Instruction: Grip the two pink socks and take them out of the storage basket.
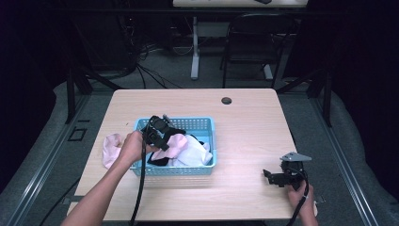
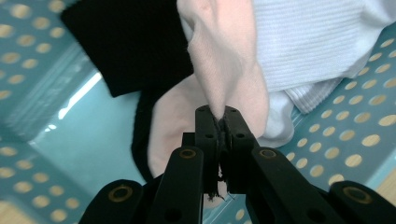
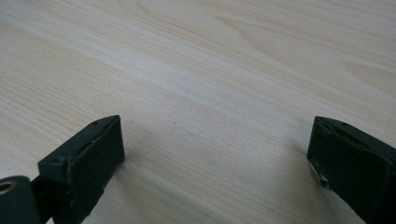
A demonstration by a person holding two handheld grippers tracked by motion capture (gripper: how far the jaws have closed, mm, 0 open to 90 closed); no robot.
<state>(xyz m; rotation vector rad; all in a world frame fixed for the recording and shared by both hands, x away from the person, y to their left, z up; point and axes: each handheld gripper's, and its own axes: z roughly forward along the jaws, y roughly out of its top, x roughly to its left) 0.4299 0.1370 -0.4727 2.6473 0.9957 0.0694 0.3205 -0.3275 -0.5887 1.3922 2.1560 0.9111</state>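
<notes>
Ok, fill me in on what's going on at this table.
A person is sorting socks at a light wooden table. The left hand-held gripper has its jaws shut on a pale pink sock inside the perforated light blue plastic basket, which also holds a white ribbed sock and a black sock. Another pink sock lies on the table just left of the basket. The right hand-held gripper rests open on bare tabletop to the right, holding nothing.

My black left gripper [image 2: 219, 122] pinches a pale pink sock [image 2: 224, 70]; beside it lie black and white ribbed, possibly socks; the basket [image 1: 181, 170] is light blue, perforated.
</notes>
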